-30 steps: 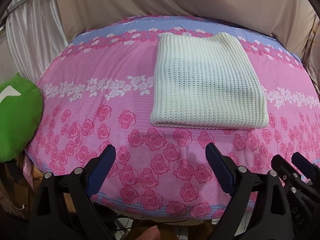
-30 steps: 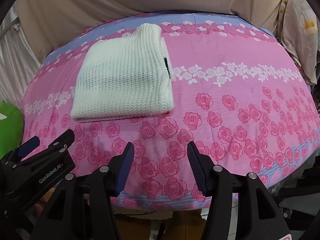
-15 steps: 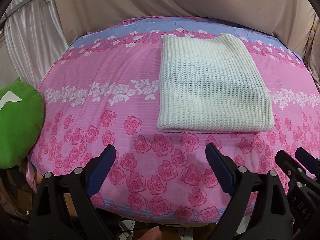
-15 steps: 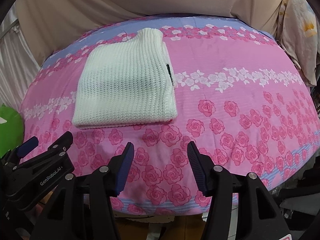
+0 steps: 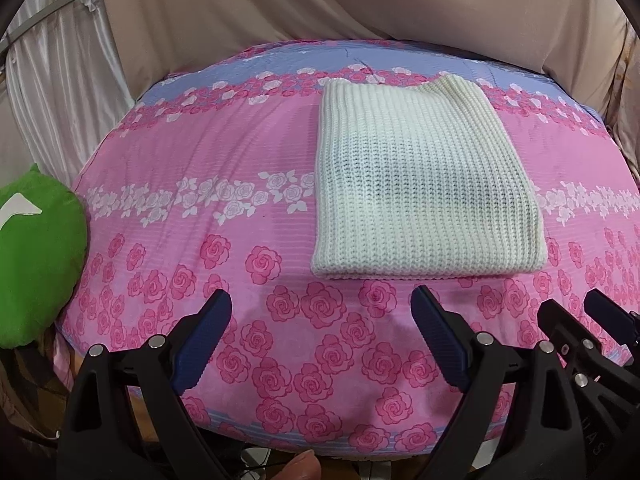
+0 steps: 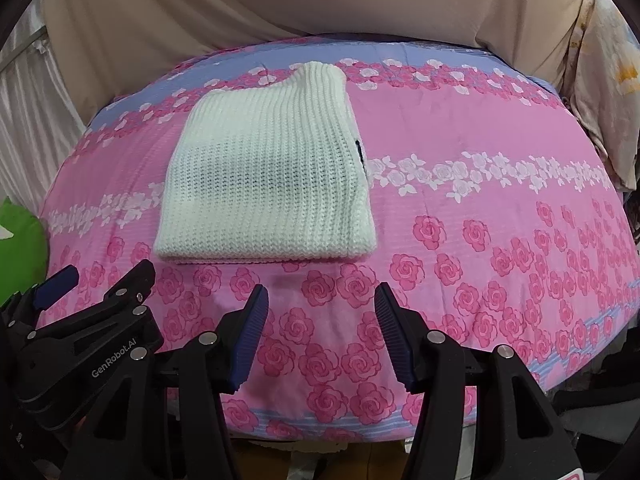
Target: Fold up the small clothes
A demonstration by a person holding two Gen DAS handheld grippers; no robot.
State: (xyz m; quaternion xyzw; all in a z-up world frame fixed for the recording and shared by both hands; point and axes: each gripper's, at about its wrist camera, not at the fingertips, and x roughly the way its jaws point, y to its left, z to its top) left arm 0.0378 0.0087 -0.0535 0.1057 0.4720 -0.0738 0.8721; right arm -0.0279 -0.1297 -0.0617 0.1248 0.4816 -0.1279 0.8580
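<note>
— Lying where, from the jaws?
— Resting folded on the bed [image 5: 192, 168], ahead of both: white knit garment [image 5: 420, 184], long axis running away.
— Nearer which?
— Seeming nearer the right gripper [image 6: 320, 332] (left gripper [image 5: 322, 340] alongside); both gaping, gripping nothing.

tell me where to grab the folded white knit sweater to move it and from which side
Take the white knit sweater at its near edge, coming in low from the side where the left gripper and right gripper hang, both open. That edge lies straight across, stacked in layers on the rose-print bedsheet, and faces both. One at each near corner would probably keep the fold together.
</note>
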